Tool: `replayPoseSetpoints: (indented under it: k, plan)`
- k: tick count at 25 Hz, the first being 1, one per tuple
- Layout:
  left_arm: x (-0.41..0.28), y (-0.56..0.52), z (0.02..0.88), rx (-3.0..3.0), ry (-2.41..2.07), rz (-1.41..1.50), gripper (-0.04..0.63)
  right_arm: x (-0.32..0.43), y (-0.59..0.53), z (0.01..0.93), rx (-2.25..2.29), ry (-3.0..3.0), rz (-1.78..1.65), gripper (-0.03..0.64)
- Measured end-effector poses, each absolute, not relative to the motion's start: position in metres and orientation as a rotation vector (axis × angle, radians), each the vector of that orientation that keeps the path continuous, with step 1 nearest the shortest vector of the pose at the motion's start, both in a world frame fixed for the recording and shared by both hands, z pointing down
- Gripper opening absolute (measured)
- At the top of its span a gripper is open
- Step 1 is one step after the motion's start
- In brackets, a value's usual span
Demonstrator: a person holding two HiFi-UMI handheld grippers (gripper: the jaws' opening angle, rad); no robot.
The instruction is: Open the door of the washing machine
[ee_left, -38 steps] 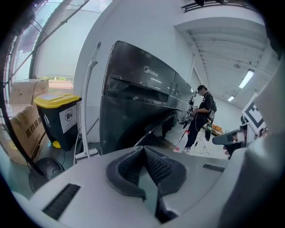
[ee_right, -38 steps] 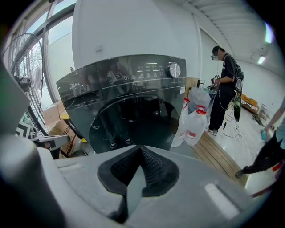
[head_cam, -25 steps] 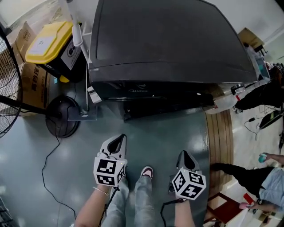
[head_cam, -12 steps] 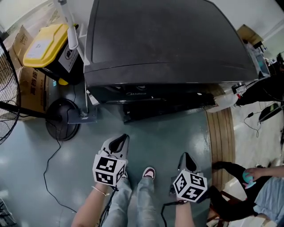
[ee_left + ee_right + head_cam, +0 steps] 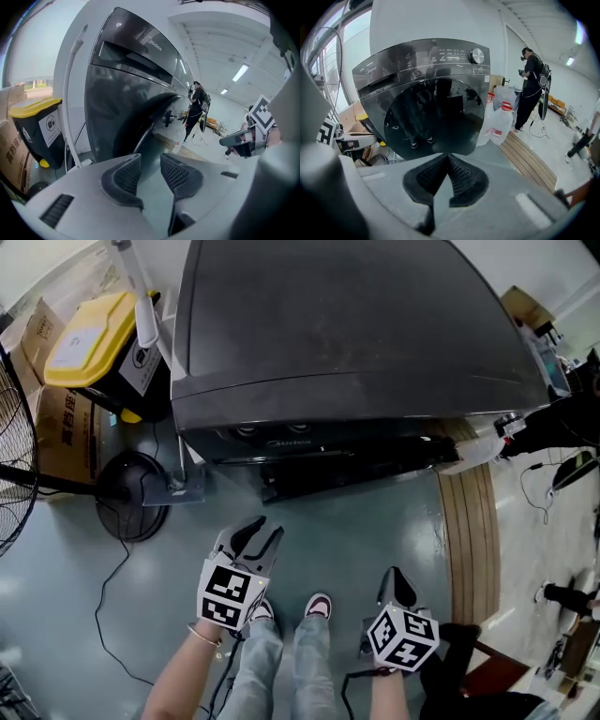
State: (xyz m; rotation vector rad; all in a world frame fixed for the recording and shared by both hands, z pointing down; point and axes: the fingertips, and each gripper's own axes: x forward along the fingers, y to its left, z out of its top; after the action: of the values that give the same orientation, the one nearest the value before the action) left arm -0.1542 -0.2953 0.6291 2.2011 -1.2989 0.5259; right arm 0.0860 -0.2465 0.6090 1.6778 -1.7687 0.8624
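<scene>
With the washing machine (image 5: 347,324) door (image 5: 436,117) shut close ahead, the left gripper (image 5: 260,538), jaws just opened on nothing, should hook the door's rim squarely; the right gripper (image 5: 395,582) has its jaws together.

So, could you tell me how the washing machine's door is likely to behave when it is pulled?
The door looks rigid, so it should probably swing as one piece rather than flex. Its glossy face mirrors the room, so a grip may slip on it. The bulky washing machine will likely stay put.
</scene>
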Motion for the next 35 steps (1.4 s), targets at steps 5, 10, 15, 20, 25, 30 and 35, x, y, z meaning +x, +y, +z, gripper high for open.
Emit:
replayPoseSetpoints:
  k: [5, 10, 15, 20, 25, 30, 35]
  plan:
    - [-0.15, -0.304, 0.63, 2.294, -1.236, 0.598, 0.172, 0.088, -0.243, 0.611, 1.698, -1.75, 0.881, 0.005]
    - [-0.149, -0.319, 0.636, 2.371, -1.183, 0.681, 0.199, 0.098, -0.24, 0.613, 1.726, -1.716, 0.895, 0.005]
    - [-0.142, -0.335, 0.634, 2.432, -1.13, 0.663, 0.199, 0.109, -0.238, 0.613, 1.748, -1.684, 0.899, 0.005]
    - [-0.135, -0.343, 0.636, 2.5, -1.07, 0.679, 0.199, 0.118, -0.234, 0.614, 1.768, -1.652, 0.911, 0.005]
    - [-0.13, -0.348, 0.639, 2.547, -1.01, 0.724, 0.199, 0.128, -0.232, 0.616, 1.781, -1.63, 0.913, 0.005]
    - [-0.13, -0.353, 0.643, 2.542, -1.015, 0.748, 0.152, 0.133, -0.232, 0.619, 1.78, -1.624, 0.92, 0.005]
    - [-0.13, -0.353, 0.644, 2.551, -1.048, 0.76, 0.126, 0.136, -0.233, 0.619, 1.773, -1.628, 0.912, 0.005]
